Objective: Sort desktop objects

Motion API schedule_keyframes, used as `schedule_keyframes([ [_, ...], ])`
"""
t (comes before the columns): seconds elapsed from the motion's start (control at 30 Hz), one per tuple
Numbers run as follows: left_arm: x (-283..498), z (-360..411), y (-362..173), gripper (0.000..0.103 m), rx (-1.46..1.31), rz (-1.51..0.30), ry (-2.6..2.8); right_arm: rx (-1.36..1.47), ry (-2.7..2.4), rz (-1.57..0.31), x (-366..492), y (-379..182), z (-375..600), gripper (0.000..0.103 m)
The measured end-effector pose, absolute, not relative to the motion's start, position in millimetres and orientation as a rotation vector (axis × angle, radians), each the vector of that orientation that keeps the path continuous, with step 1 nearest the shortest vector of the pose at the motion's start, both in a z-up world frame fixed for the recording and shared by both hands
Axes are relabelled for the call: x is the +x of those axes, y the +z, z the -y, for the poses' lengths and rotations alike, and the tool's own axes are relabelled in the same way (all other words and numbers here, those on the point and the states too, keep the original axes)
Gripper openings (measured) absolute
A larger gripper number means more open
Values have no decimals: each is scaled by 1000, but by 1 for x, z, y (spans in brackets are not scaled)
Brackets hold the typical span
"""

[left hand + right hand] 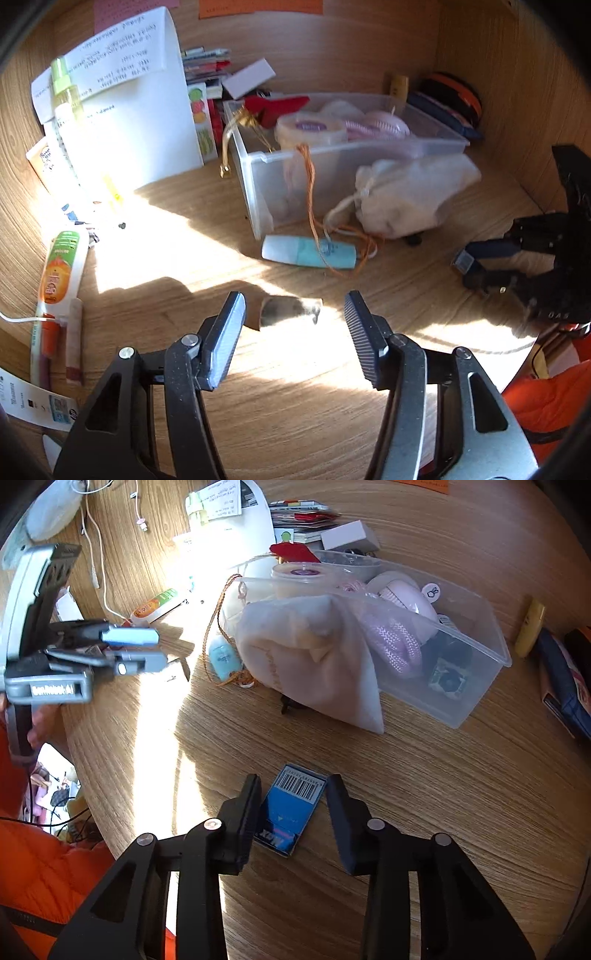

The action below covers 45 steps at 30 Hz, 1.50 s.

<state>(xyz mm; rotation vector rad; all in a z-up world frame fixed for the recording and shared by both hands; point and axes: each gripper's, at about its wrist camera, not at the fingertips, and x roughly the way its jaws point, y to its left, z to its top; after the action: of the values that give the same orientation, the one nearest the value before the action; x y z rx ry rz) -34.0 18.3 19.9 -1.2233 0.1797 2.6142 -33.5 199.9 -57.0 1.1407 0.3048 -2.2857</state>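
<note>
In the right wrist view a flat blue box (pixel 291 808) with a barcode label lies on the wooden desk (pixel 424 775), and my right gripper (pixel 294 777) is shut on it, pads against its sides. In the left wrist view that gripper (pixel 461 271) sits low at the right with the box's barcode end at its tips. My left gripper (pixel 294 295) is open just above the desk. A small grey object (pixel 290 312), blurred, lies just ahead between its tips, untouched. From the right wrist view the left gripper (pixel 160 649) is at the far left.
A clear plastic bin (pixel 258 173) holding several items stands mid-desk, with a white drawstring bag (pixel 406 199) leaning on it. A light-blue bottle (pixel 310 253) and orange cord lie in front. Tubes (pixel 61 269), a spray bottle (pixel 66 96) and papers crowd the left. An orange sleeve (pixel 48 867) fills the lower left.
</note>
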Motion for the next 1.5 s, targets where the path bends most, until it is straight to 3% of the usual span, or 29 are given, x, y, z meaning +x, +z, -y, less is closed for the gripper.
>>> schedule_keyframes([
  [0.23,-36,-24,7,56,-1247,-199,2612,1120,-2282,-317,-31,-56,-190,25],
  [0.37,-38,-22,0,39,-1264,-192,2621,1095,-2281,-297,-29,-50,-189,25],
  [0.6,-39,-17,7,39,-1237,-148,2667,1008,-2333,-231,-29,-20,-199,25],
  [0.83,-40,-14,48,39,-1084,-72,2731,921,-2437,-218,-30,10,-220,25],
  [1.13,-58,-19,90,39,-909,-102,2772,851,-2524,-189,-46,36,-242,25],
  [1.5,-94,-24,84,39,-930,-96,2753,862,-2556,-159,-81,39,-258,25],
])
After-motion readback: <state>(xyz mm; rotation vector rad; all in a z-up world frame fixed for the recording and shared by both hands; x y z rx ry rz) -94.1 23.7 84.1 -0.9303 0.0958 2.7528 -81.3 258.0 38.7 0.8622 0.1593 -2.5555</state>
